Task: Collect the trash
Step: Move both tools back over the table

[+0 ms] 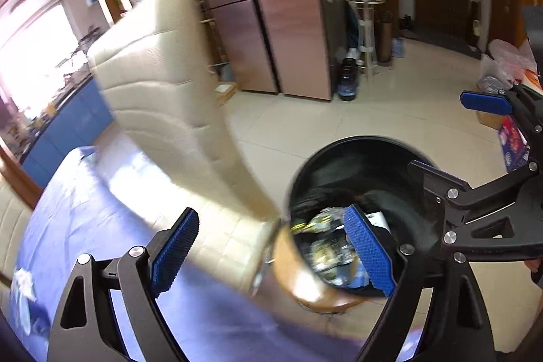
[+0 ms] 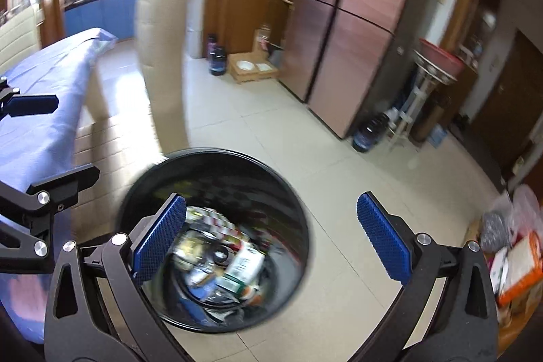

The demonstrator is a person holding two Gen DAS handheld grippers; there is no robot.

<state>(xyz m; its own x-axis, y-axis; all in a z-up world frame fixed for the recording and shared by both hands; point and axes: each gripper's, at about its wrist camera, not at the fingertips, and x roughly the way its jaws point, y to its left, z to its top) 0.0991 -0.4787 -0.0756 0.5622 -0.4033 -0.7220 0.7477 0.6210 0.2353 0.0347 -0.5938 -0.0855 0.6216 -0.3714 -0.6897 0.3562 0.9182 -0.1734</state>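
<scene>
we have both grippers over the black trash bin (image 2: 217,240), angled down into it. our left gripper (image 1: 271,253) has its jaws spread apart with nothing between them; our right gripper (image 2: 271,240) is likewise spread wide and empty. the bin sits just below and ahead of the right gripper, and below and to the right of the left one, on the pale tiled floor (image 2: 339,158).

judging by how things lie, a drop looks done: the trash (image 2: 234,263) (crumpled wrappers, a printed carton, something shiny) lies in the bottom of the bin. what remains we cannot tell; a scrap (image 1: 23,280) seems to lie on the blue tablecloth (image 1: 85,202) to the left gripper's left, too blurred to name.

the bin is round, smooth, glossy. the gripper pads (image 2: 159,236) are blue with a fine ribbed grid, on matte black arms. the cloth looks soft; the cream chair (image 1: 159,67) padded and stitched.
</scene>
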